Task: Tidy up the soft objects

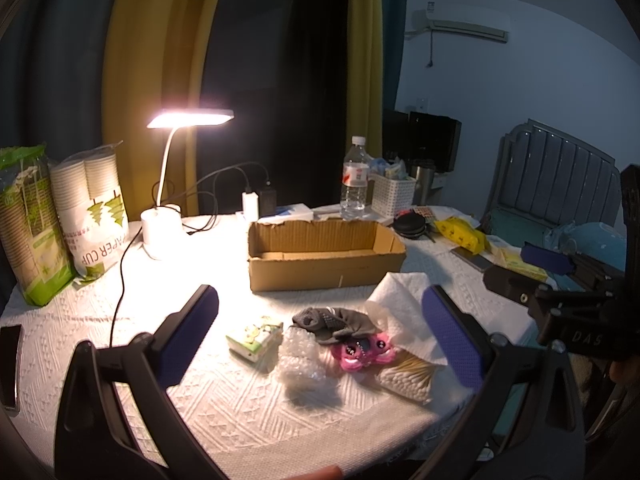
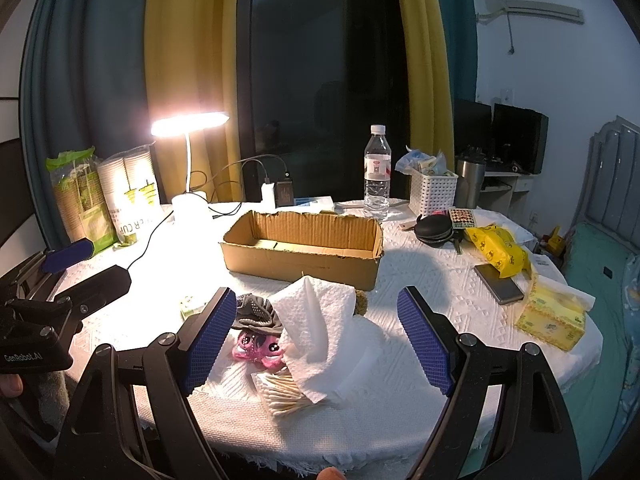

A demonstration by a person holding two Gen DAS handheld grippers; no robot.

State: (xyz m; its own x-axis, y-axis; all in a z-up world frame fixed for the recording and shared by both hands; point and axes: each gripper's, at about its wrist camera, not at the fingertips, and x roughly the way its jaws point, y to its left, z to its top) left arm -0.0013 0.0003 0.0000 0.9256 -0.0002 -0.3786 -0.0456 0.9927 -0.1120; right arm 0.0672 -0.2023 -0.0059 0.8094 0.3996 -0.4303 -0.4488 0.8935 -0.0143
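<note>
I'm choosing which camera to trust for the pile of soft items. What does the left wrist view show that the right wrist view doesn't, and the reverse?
Only the left wrist view shows the crumpled bubble wrap and the whole small green-and-white box, which the right view mostly hides.

Only the right wrist view shows the yellow tissue pack in full.

Both show the empty cardboard box, white paper towel, grey cloth, pink plush toy and cotton swabs. Both hand-held grippers, left and right, are open.
</note>
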